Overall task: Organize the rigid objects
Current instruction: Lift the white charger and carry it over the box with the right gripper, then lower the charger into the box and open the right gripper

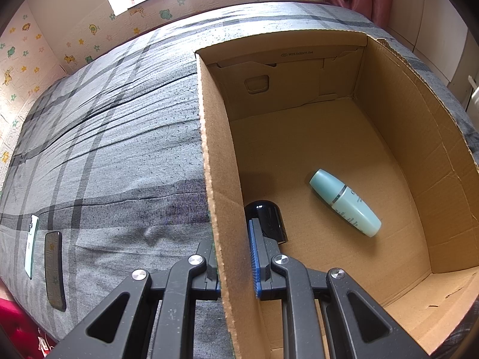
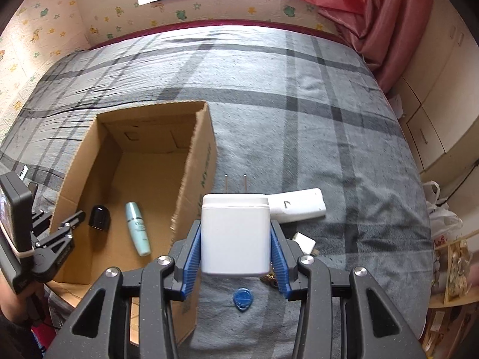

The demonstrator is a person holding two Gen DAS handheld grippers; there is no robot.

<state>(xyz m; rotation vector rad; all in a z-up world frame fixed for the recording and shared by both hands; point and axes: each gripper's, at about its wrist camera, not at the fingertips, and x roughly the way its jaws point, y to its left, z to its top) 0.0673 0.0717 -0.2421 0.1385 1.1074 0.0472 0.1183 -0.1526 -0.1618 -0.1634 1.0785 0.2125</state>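
An open cardboard box (image 1: pixel 215 155) stands on the bed; it also shows in the right wrist view (image 2: pixel 197 161). Inside lie a pale green bottle (image 1: pixel 344 203) (image 2: pixel 137 229) and a black cap-like object (image 1: pixel 266 220) (image 2: pixel 99 214). My left gripper (image 1: pixel 233 257) is shut on the box's left wall, one finger outside and one inside; it shows in the right wrist view (image 2: pixel 71 224). My right gripper (image 2: pixel 236 257) is shut on a white charger plug (image 2: pixel 235 233) with two prongs pointing away, held above the bed just right of the box.
On the grey plaid bed (image 2: pixel 299 119) lie a white remote-like bar (image 2: pixel 296 205), a small white item (image 2: pixel 305 242) and a blue round cap (image 2: pixel 242 297). Two phones (image 1: pixel 54 272) lie at the bed's left edge. Cupboards and bags stand to the right.
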